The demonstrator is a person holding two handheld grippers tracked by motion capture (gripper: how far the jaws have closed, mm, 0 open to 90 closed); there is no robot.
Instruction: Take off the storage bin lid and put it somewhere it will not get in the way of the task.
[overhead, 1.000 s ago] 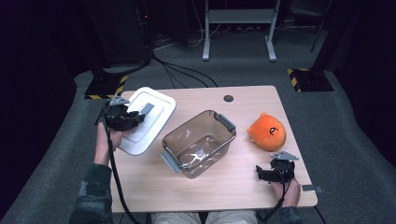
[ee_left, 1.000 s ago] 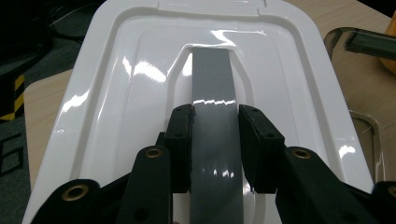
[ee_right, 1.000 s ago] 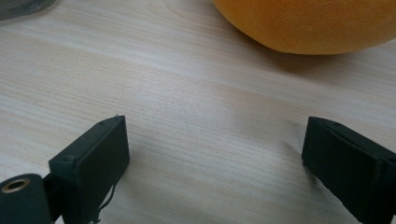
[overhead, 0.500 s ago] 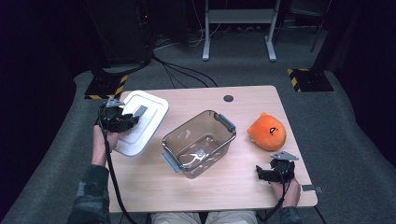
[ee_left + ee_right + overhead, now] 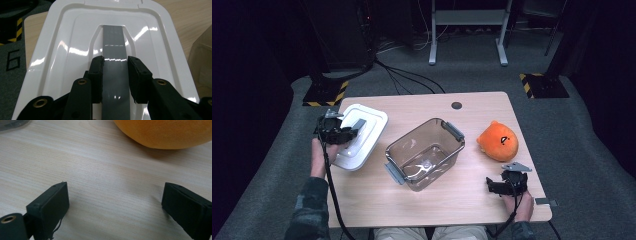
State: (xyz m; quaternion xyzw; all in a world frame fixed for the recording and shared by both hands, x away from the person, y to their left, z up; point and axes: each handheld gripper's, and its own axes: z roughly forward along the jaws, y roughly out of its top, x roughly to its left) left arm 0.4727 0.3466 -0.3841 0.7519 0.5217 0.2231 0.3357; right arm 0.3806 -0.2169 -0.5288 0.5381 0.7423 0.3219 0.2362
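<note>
Currently your left gripper [image 5: 115, 77] pinches the grey handle [image 5: 113, 47] of the white lid [image 5: 358, 135], which sits at the table's [image 5: 412, 210] left edge beside the clear bin [image 5: 426, 152]. Your right gripper [image 5: 113, 205] rests spread wide on the table, near the orange plush toy [image 5: 498, 141].

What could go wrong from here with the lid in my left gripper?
The left gripper pinches only the grey handle of the white lid, so the glossy lid could swing or slip. The lid overhangs the table edge and might drop. The clear bin sits close, so a swing could knock it.
</note>
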